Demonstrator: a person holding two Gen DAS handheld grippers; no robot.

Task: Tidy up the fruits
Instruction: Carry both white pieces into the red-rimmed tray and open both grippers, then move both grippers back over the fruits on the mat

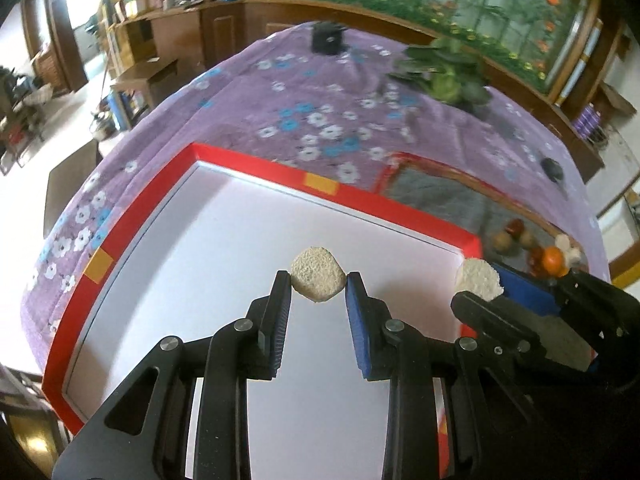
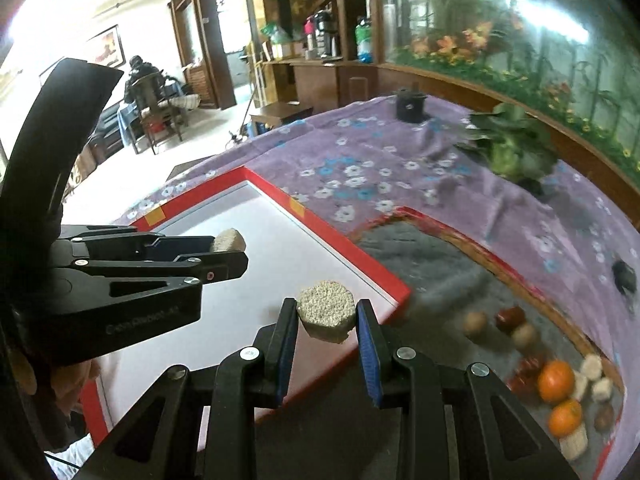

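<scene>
Left claw (image 1: 318, 280) grips a corn chunk (image 1: 317, 278), cut face upward, over the white tray (image 1: 192, 248); right claw (image 2: 326, 316) clamps another chunk (image 2: 326, 312) likewise.

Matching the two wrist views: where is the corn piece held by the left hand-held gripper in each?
Left wrist view: the corn piece sits at centre, between the left hand-held gripper fingers.
Right wrist view: it shows at left, at that gripper's tip.
Shared landmark: the red-rimmed white tray.
</scene>
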